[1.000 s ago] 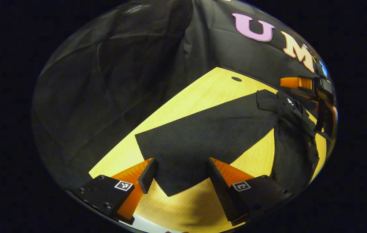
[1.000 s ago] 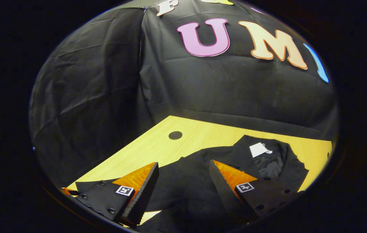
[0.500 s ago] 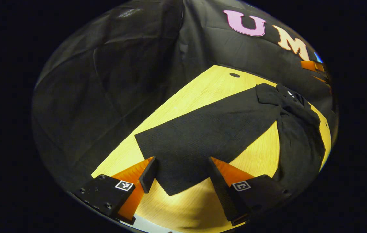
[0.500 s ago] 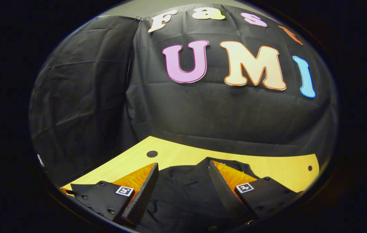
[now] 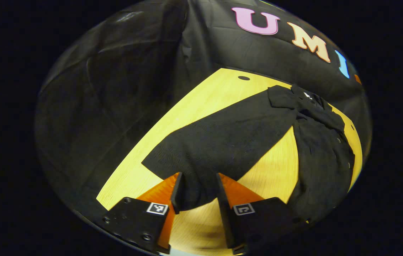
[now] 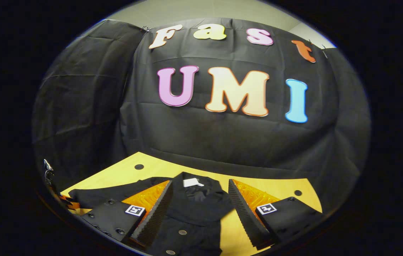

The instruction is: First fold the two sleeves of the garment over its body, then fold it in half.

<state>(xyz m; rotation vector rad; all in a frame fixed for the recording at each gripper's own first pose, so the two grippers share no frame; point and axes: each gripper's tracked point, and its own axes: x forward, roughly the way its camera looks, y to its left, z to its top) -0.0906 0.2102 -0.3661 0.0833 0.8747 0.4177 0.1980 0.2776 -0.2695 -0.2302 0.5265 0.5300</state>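
A black button-up garment [image 5: 322, 156] lies on the yellow wooden table [image 5: 208, 96], collar at the far right. One long sleeve [image 5: 229, 138] runs from the shoulder toward me. My left gripper [image 5: 199, 193] has its fingers pressed in on the bunched cuff at the sleeve's end, low over the table. In the right gripper view the garment [image 6: 194, 213] lies with its collar and white label [image 6: 192, 182] away from me and its buttons near. My right gripper [image 6: 199, 213] is open above the garment's front, holding nothing.
The table [image 6: 279, 188] ends at the black cloth wall close behind the collar. Small round holes [image 6: 139, 166] mark the tabletop near its far corners. Bare wood [image 5: 276, 170] shows between the sleeve and the body. A small metal clip [image 6: 47, 166] hangs at the left.
My left gripper's fingers have narrowed from wide apart onto the cuff, which now bunches between them. The right gripper has tilted upward and shifted, so the collar sits between its fingers.
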